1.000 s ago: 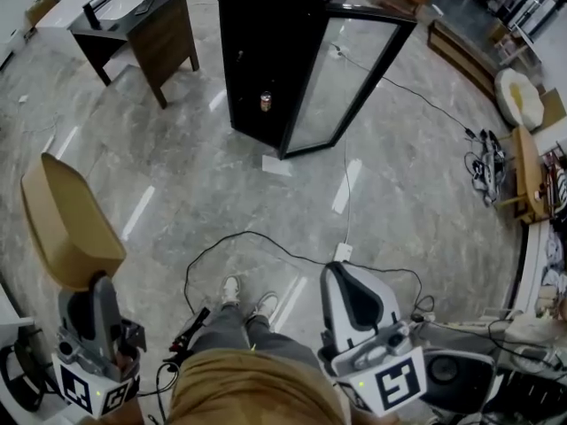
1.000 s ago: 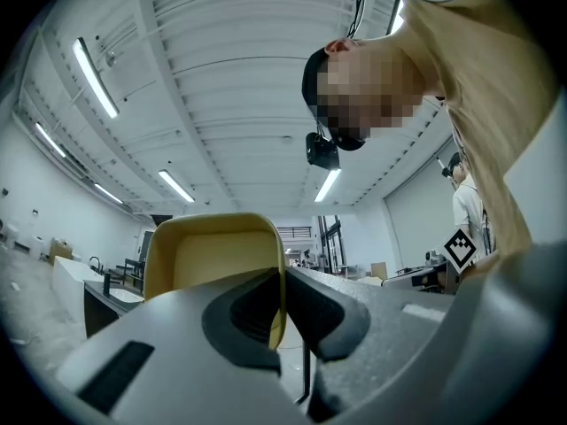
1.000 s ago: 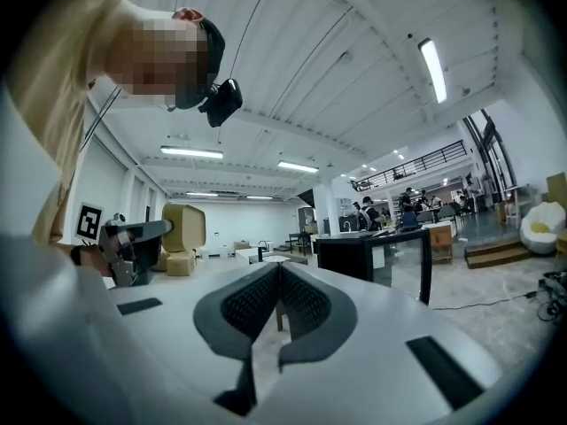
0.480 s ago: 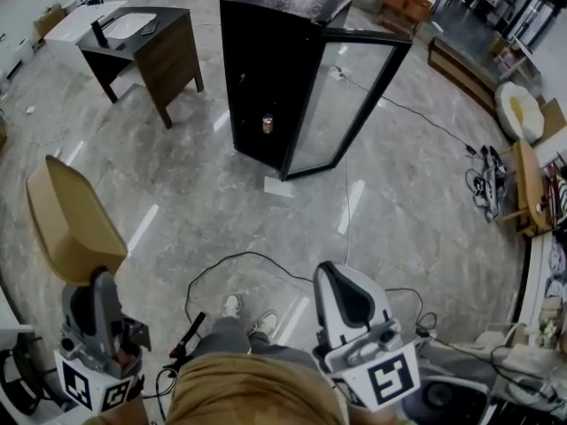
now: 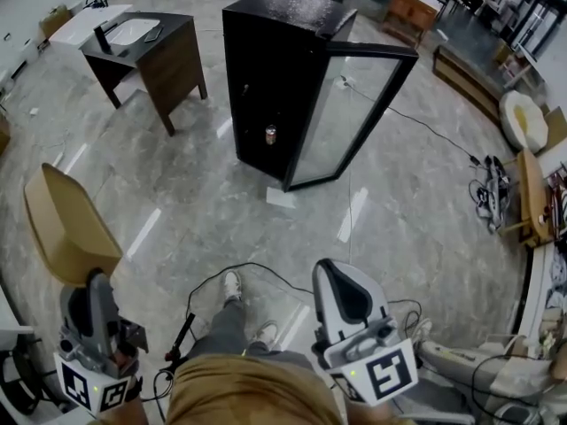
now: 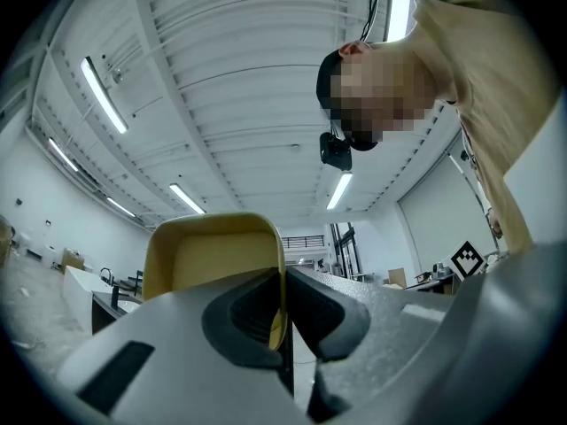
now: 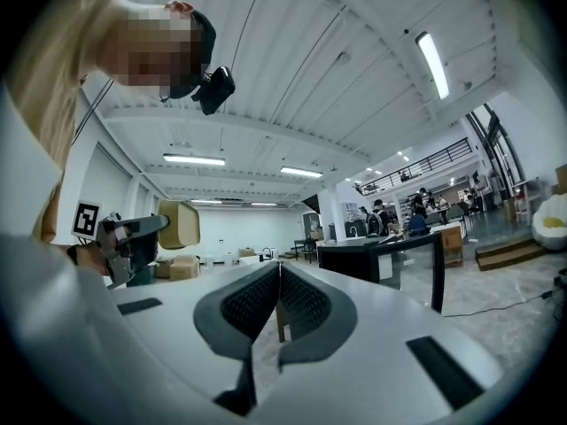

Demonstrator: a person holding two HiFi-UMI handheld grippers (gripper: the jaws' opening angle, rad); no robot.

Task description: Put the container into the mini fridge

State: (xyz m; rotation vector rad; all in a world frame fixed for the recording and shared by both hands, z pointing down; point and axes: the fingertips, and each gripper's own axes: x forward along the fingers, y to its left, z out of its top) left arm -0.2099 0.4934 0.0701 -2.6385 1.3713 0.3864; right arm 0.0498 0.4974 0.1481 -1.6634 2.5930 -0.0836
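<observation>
Clamping 1 wall of the smooth, boxy tan container (image 5: 66, 224) is the left claw (image 6: 282, 295); right claw (image 7: 279, 283) closed.

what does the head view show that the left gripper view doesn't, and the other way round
Only the head view: the mini fridge with its glass door open, a can inside it, and the person's shoes on the floor. Only the left gripper view: the ceiling lights, and the jaws shut on one wall of the tan container. Both: that container, held by the left gripper.
</observation>
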